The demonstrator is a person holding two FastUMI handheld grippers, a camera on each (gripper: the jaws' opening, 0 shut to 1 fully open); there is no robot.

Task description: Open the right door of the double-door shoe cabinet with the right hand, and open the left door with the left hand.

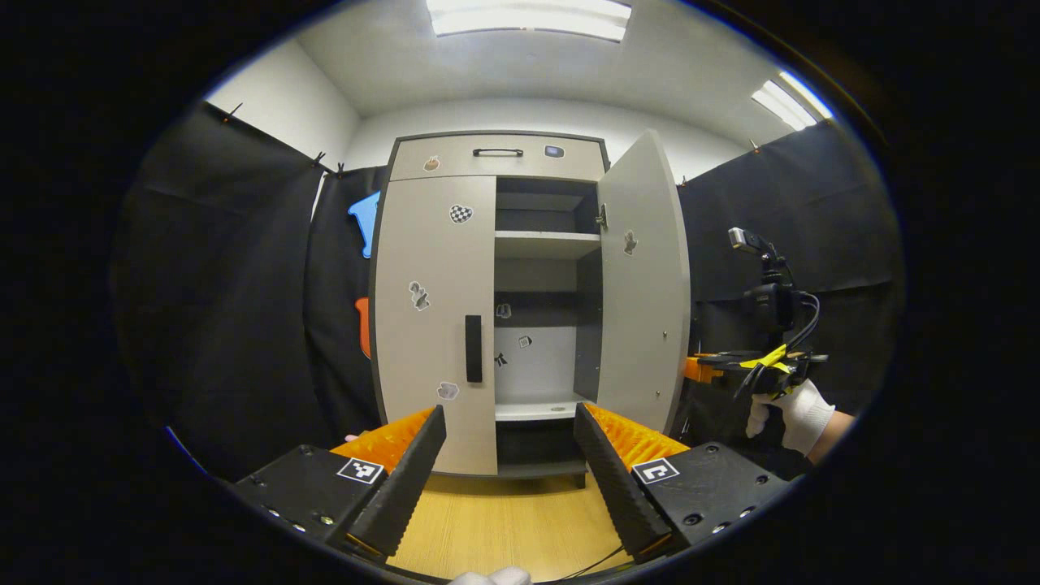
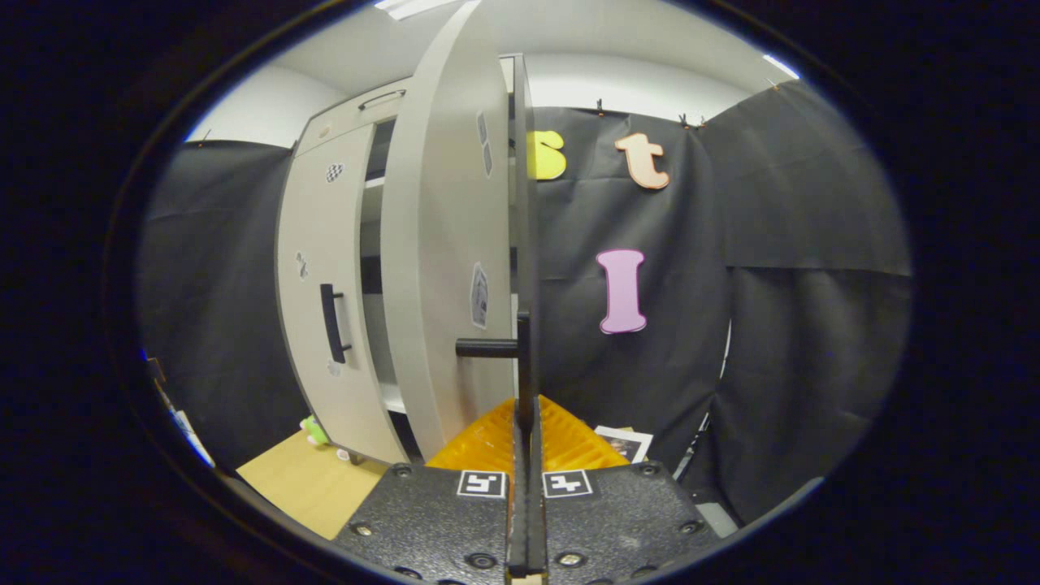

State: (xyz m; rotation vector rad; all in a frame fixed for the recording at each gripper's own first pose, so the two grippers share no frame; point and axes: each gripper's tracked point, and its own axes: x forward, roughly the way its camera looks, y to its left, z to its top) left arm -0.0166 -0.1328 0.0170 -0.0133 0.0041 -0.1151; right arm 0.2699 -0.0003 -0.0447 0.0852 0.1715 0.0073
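Ceiling light panels (image 1: 528,16) wash the booth in even, cool white light, blown out to pure glare in the left gripper view. The pale shoe cabinet (image 1: 439,325) reads bright and sharp, while its open shelves (image 1: 540,244) fall into soft shadow and the black cloth wall (image 2: 812,325) swallows most detail. Fisheye distortion bows straight edges: in the right gripper view the open right door (image 2: 447,268) curves like a barrel. Focus holds across both views, with slight softness toward the rims and little motion blur.
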